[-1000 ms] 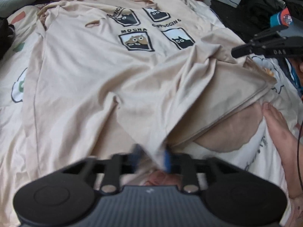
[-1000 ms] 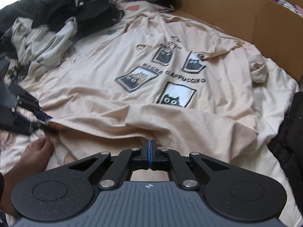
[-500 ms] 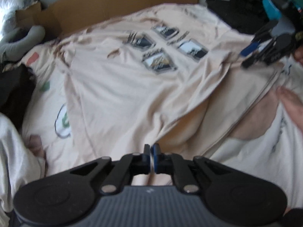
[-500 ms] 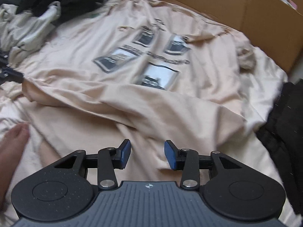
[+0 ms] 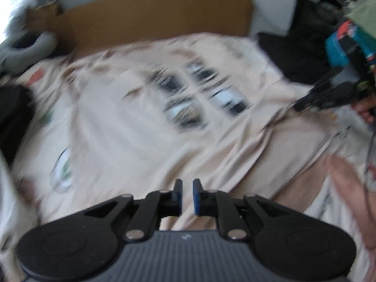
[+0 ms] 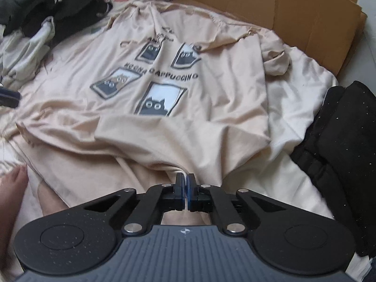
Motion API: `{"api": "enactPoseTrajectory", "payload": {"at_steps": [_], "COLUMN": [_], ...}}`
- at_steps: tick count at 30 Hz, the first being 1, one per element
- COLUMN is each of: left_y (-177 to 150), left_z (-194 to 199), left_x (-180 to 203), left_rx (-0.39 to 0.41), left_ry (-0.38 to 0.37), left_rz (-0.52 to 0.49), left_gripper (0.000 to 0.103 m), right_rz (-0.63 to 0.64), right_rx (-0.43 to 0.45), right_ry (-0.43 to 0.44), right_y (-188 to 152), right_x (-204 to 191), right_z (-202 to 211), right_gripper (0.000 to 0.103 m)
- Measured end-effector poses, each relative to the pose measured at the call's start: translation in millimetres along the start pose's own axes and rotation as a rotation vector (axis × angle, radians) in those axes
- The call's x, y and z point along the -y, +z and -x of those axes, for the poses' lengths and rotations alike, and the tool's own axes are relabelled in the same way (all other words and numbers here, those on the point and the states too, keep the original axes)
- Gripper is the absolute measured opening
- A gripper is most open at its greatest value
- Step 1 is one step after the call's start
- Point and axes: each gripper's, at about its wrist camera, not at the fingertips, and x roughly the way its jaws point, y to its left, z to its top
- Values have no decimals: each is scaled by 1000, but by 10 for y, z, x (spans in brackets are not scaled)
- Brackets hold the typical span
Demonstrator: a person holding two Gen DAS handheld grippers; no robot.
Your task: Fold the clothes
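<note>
The T-shirt [image 6: 178, 117], beige with four cat pictures on its chest, lay spread face up on the bed, its lower part bunched toward the camera. The right tongs [image 6: 185, 188] were pinched tight on a fold of its hem, a sliver of pale cloth showing between the blue pads. The left tongs [image 5: 187, 196] were just parting, a narrow gap between the pads and nothing in it; they hung above the shirt's near edge. That view was badly smeared, so finer detail of the cloth below could not be told.

Beside the shirt's lower left corner a bare foot [image 6: 11, 192] rested on the pale sheet [image 6: 296, 108]. A black garment [image 6: 338, 159] lay heaped at the right edge of the bed, and dark and grey clothes [image 6: 37, 16] were piled at the far left. A flattened cardboard sheet [image 6: 282, 11] stood along the far side, behind the shirt's collar.
</note>
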Motion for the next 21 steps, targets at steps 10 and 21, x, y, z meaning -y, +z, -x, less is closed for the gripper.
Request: {"api": "enactPoseTrajectory", "payload": {"at_steps": [10,21], "left_y": [389,545], "left_z": [-675,-1256], "left_x": [826,1057], "left_rx": [68,58], "left_ry": [-266,-278], "left_rz": [-251,-370], "left_gripper": [11,26], "right_rz": [-145,-190], "right_rx": [42,44], "right_ry": [4,28], "right_y": [135,193], "right_x": [359,479], "right_z": [71,-108], "right_gripper": [0,0]}}
